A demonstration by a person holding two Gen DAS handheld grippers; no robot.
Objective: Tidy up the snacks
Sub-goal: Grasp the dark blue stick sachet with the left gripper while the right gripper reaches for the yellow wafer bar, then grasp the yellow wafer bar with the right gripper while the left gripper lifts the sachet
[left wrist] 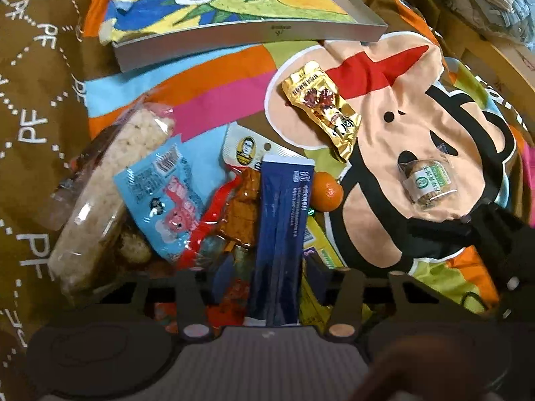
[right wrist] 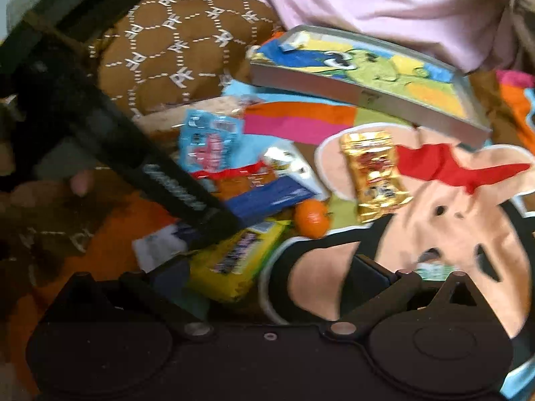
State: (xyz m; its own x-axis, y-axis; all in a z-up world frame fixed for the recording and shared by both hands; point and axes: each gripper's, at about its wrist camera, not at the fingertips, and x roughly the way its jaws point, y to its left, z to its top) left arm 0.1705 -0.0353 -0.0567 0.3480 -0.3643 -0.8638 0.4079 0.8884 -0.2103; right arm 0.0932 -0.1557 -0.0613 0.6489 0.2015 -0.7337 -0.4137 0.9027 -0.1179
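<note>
A pile of snacks lies on a cartoon-monkey blanket. My left gripper is open low over the pile, and a dark blue stick packet lies between its fingers, which stand wide of it. Around it are a light-blue packet, a rice-cracker bar, a red-orange packet and a mandarin. A gold packet and a wrapped round cookie lie apart on the monkey's face. My right gripper is open and empty, blurred, beside a yellow packet.
A shallow metal tray with a cartoon-printed bottom lies beyond the pile. A brown patterned cushion sits at the left and pink cloth behind. The left gripper's black body crosses the right wrist view over the pile.
</note>
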